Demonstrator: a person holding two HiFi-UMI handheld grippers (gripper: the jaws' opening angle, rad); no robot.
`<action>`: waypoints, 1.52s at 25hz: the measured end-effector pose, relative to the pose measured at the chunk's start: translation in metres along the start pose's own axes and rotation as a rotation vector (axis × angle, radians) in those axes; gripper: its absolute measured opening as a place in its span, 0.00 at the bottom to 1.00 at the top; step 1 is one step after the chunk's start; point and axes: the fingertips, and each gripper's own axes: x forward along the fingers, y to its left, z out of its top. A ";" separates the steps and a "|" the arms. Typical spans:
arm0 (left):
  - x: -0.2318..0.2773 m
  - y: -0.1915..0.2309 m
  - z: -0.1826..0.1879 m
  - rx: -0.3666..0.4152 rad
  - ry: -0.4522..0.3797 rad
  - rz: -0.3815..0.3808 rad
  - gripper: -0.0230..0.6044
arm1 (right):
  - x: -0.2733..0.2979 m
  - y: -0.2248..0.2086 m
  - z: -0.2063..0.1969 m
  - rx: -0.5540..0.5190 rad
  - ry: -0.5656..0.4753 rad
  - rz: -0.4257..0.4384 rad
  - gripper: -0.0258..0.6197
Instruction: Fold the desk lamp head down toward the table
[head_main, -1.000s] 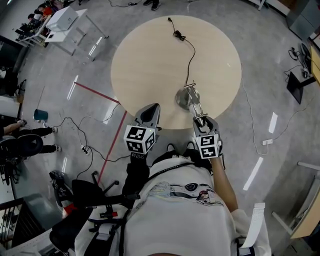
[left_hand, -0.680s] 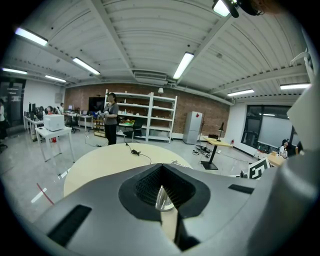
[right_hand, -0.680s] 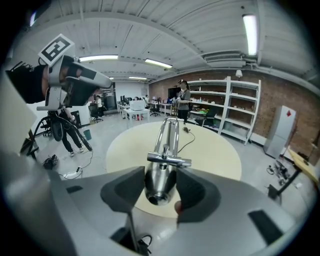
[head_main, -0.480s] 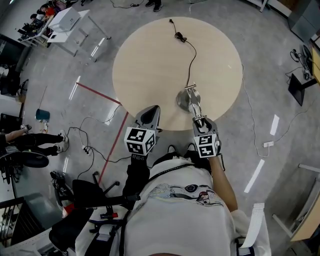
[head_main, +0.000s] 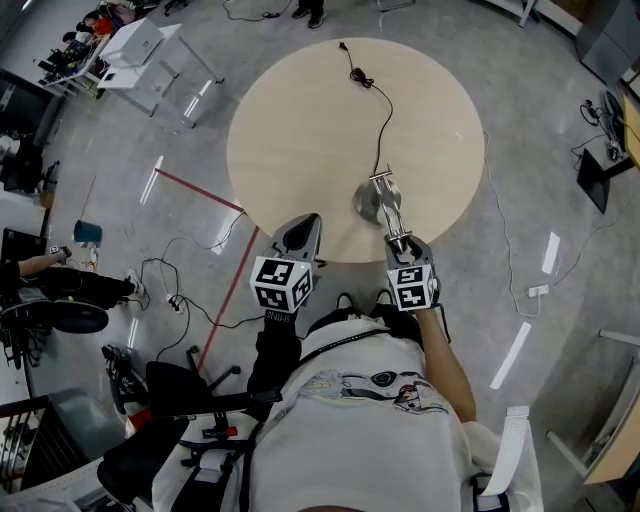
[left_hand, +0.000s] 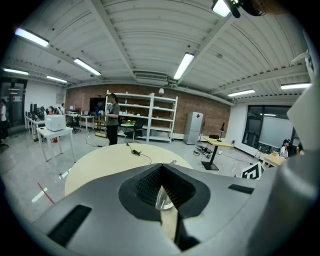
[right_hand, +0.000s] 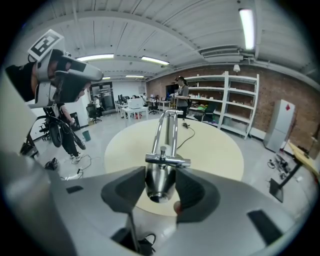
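Round table (head_main: 300, 130), near edge — lamp head (right_hand: 159, 181) gripped between just-closing right tongs (right_hand: 161, 172); left tongs (left_hand: 161, 187) clenched, empty

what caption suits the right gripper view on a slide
Right gripper, jaws just closing, clamps the silver lamp head over the round table

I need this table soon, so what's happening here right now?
A person stands at the round table with a gripper in each hand, working on a desk lamp. The right gripper has the lamp head between its jaws, which have just been closing and now look pressed against its sides. The left gripper hangs shut and empty at the table's edge. The head is not folded down yet.
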 end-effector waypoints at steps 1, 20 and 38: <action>0.000 0.000 0.001 0.001 -0.002 0.000 0.04 | 0.000 -0.001 0.000 0.000 0.001 -0.001 0.34; -0.007 0.010 0.010 -0.013 -0.049 0.001 0.04 | -0.010 0.000 -0.001 0.041 0.041 0.092 0.34; -0.001 -0.005 0.074 0.047 -0.189 -0.078 0.04 | -0.134 -0.031 0.194 0.035 -0.482 -0.047 0.10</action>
